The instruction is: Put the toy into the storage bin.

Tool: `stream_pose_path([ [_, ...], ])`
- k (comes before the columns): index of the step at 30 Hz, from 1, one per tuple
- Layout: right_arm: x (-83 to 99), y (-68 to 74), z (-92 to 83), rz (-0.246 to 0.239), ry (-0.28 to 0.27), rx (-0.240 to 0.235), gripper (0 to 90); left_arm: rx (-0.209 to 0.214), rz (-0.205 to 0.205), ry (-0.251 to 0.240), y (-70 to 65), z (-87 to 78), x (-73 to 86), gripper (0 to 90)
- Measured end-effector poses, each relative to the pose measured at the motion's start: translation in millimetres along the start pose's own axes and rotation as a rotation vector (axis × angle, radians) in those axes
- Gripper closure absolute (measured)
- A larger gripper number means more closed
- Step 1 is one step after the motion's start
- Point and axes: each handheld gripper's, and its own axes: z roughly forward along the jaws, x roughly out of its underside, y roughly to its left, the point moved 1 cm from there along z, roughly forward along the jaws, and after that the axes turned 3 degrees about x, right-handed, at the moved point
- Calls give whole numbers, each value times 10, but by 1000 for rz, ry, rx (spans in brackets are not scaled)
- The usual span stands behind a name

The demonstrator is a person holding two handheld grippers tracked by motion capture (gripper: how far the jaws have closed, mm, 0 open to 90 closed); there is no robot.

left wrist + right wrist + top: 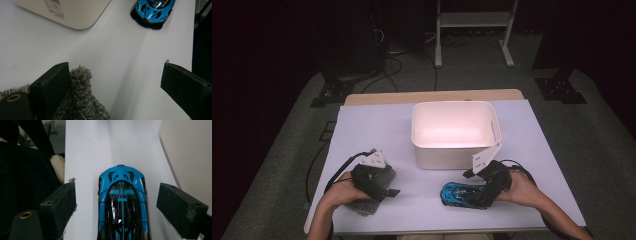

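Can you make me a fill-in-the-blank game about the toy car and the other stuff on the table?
1. The toy car is black and ____.
2. The car lies between the open fingers of the ____ gripper.
3. The white bin has ____ inside it.
4. The left gripper is beside a fuzzy ____ cloth.

Missing words: blue; right; nothing; grey

bin (455, 131): table (362, 125) centre-rear | car (460, 193): before bin, right | cloth (377, 192): before bin, left, well apart from car

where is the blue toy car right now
In the high view the glossy blue and black toy car sits on the white table, near its front right edge, just in front of the white plastic bin, between the right gripper's open fingers.
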Motion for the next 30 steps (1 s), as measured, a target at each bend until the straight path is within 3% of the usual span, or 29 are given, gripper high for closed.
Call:
stream_pose_path([
  [12,161,-32,199,39,40,6,136,1,5,11,-1,18,-3,84],
  [30,285,-43,340,29,91,45,131,8,2,15,-9,36,1,84],
])
